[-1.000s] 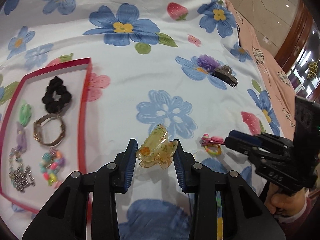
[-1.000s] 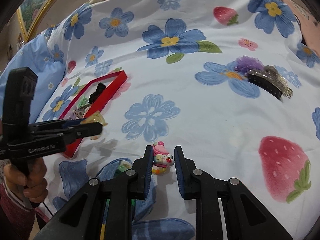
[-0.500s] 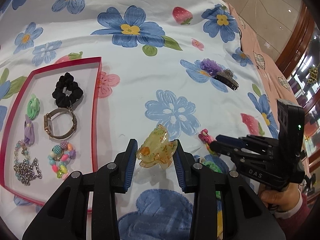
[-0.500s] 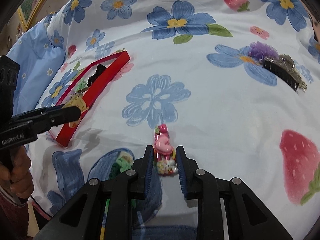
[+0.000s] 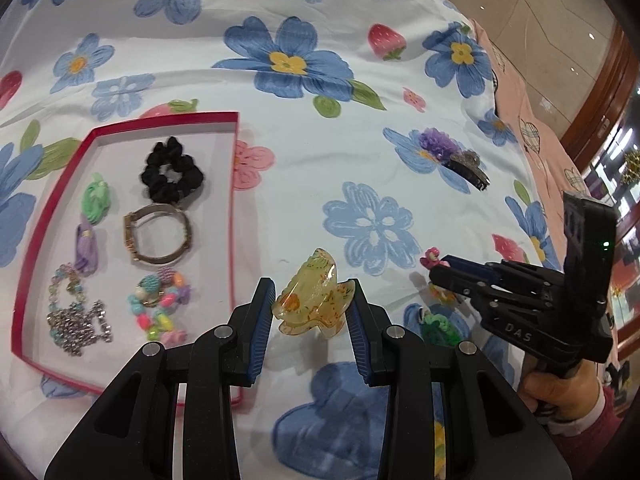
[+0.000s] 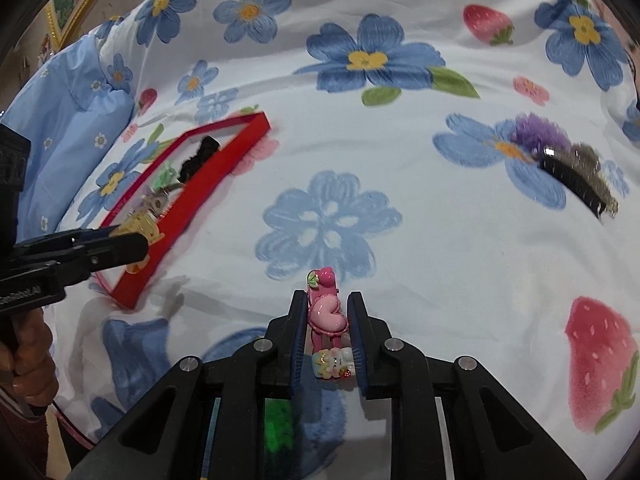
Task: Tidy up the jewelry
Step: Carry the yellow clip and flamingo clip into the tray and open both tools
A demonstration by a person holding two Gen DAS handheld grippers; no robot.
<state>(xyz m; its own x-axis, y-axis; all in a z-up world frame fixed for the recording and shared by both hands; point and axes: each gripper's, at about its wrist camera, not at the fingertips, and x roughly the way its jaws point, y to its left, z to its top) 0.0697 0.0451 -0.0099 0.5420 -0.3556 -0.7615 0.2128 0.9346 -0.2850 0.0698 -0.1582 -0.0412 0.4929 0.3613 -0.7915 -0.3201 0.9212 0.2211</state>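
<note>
My left gripper (image 5: 312,304) is shut on a translucent yellow claw clip (image 5: 314,300) and holds it above the bedsheet, just right of the red tray (image 5: 234,184). The tray holds a black scrunchie (image 5: 172,176), a watch (image 5: 160,234), a bead bracelet (image 5: 158,306) and a chain (image 5: 76,322). My right gripper (image 6: 328,320) is shut on a pink hair clip (image 6: 326,316), lifted off the sheet. In the right wrist view the left gripper (image 6: 132,242) sits by the tray's near corner (image 6: 132,296).
A purple pom and a black glitter claw clip (image 6: 576,176) lie together on the sheet at the right. A green scrunchie (image 5: 438,326) lies below the right gripper. A blue pillow (image 6: 68,120) is at the far left. The bed edge and floor are at the far right.
My right gripper has closed on the pink clip and lifted it off the sheet. My left gripper has carried the yellow clip higher and closer to the tray.
</note>
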